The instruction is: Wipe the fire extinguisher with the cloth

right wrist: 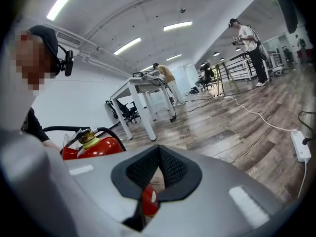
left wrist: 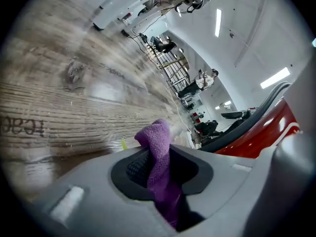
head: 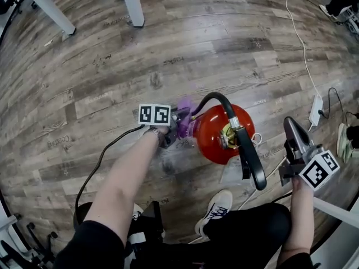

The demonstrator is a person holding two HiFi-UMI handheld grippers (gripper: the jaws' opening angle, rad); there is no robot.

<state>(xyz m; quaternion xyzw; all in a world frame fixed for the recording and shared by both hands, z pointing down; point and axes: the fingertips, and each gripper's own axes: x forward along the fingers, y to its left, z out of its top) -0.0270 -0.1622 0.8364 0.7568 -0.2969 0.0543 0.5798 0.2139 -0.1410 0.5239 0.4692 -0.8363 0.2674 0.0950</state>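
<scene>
A red fire extinguisher (head: 216, 136) stands on the wood floor, its black hose and handle (head: 247, 150) arching over the top. My left gripper (head: 175, 125) is shut on a purple cloth (head: 184, 118), which lies against the extinguisher's left side. In the left gripper view the cloth (left wrist: 159, 154) sticks up between the jaws, with the red body (left wrist: 264, 137) close at the right. My right gripper (head: 289, 123) hangs to the right of the extinguisher, apart from it, shut and empty. In the right gripper view the extinguisher (right wrist: 96, 146) stands at the left, beyond the shut gripper (right wrist: 158, 157).
White table legs (head: 132, 4) stand at the far side of the floor. A white cable runs to a power strip (head: 316, 110) at the right, near a pair of shoes (head: 343, 142). My own shoe (head: 216, 208) is just below the extinguisher. A black cable (head: 99, 167) trails at the left.
</scene>
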